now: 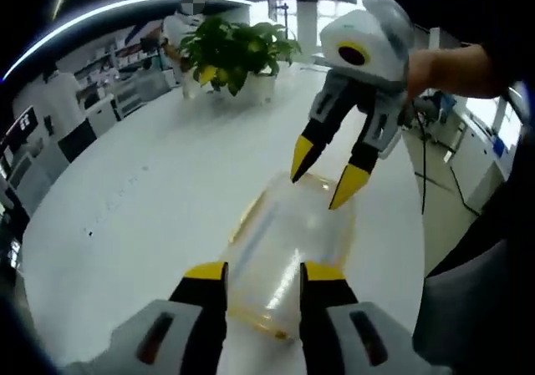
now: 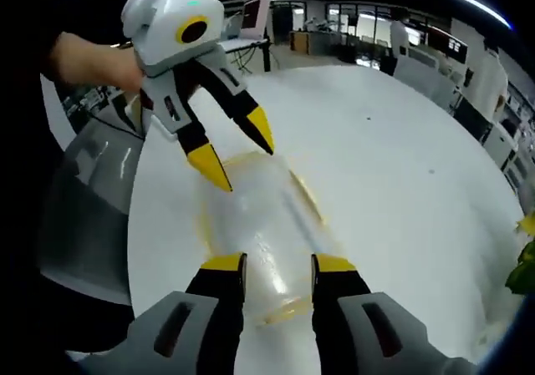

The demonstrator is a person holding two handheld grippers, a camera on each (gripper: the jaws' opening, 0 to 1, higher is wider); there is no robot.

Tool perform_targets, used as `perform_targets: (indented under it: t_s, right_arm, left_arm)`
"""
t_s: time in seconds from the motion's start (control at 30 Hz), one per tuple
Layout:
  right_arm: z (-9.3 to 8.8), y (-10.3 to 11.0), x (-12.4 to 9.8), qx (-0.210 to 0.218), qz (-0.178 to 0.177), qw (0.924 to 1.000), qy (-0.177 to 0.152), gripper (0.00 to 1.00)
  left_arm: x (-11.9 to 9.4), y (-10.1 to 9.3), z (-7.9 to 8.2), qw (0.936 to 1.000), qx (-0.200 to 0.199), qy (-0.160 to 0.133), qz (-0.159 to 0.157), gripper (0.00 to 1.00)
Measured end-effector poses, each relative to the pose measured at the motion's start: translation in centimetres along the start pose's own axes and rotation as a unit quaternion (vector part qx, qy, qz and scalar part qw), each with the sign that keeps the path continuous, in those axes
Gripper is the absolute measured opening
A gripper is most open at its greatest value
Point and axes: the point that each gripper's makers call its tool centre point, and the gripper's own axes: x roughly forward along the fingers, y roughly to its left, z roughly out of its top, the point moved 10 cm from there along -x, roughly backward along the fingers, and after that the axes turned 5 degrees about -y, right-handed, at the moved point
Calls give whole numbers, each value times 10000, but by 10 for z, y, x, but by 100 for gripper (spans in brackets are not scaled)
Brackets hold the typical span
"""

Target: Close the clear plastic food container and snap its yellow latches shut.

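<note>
Each gripper has a rounded white shell, grey linkages and two black jaws ending in pointed yellow tips. The left gripper (image 2: 238, 162), seen beyond the clear container (image 2: 259, 233), carries a yellow-ringed dark disc on its shell; so does the right gripper (image 1: 322, 179). The person's garment is grey.

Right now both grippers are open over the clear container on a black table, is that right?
Not quite: the table is white, as the left gripper view shows. The rest holds: the left gripper and right gripper are open over the clear container.
</note>
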Motion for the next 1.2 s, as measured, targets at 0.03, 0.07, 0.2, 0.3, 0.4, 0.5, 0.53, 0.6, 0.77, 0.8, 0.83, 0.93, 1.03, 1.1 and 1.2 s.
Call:
perform_targets:
  t_s: [0.03, 0.07, 0.2, 0.3, 0.4, 0.5, 0.53, 0.6, 0.77, 0.8, 0.83, 0.93, 1.03, 1.1, 1.2]
  right_arm:
    - [2, 1, 1, -60, 18, 10000, -8, 30]
    - [4, 2, 3, -165, 67, 9998, -41, 30]
    - [9, 2, 10, -296, 118, 9995, -60, 30]
    - [11, 0, 15, -403, 123, 9991, -31, 30]
    - [14, -1, 18, -439, 160, 9989, -38, 30]
    - [16, -2, 20, -484, 173, 9987, -26, 29]
    - [17, -2, 21, -491, 181, 9986, -26, 29]
    - [18, -3, 23, -500, 201, 9985, -29, 28]
    - [23, -6, 27, -614, 230, 9978, -15, 28]
    - [24, -7, 27, -624, 240, 9978, -8, 28]
    - [25, -8, 27, -633, 236, 9977, -7, 28]
    - [27, -11, 28, -634, 253, 9977, -14, 28]
    - [27, -13, 30, -694, 303, 9971, 53, 27]
    - [28, -14, 31, -757, 344, 9965, 99, 27]
    - [31, -20, 32, -794, 379, 9960, 122, 27]
  left_arm:
    - [3, -2, 1, 10000, 27, -30, -87, 28]
    - [4, -4, 1, 9999, 69, -43, -126, 29]
    - [10, -12, 4, 9992, 258, -45, -287, 30]
    - [13, -14, 4, 9987, 385, 9, -326, 30]
    - [14, -14, 3, 9987, 354, 7, -375, 30]
    - [15, -16, 4, 9985, 374, -5, -407, 30]
    - [15, -16, 4, 9984, 367, -9, -421, 31]
    - [15, -17, 4, 9985, 331, 12, -438, 31]
    - [17, -22, 4, 9981, 410, 22, -454, 32]
    - [17, -23, 4, 9980, 438, 23, -450, 33]
    - [17, -24, 4, 9979, 480, 12, -446, 33]
    - [16, -27, 5, 9975, 538, -10, -463, 34]
    - [17, -30, 5, 9968, 642, 0, -480, 36]
    - [18, -32, 4, 9958, 766, 44, -495, 38]
    - [21, -35, 4, 9953, 819, 47, -518, 40]
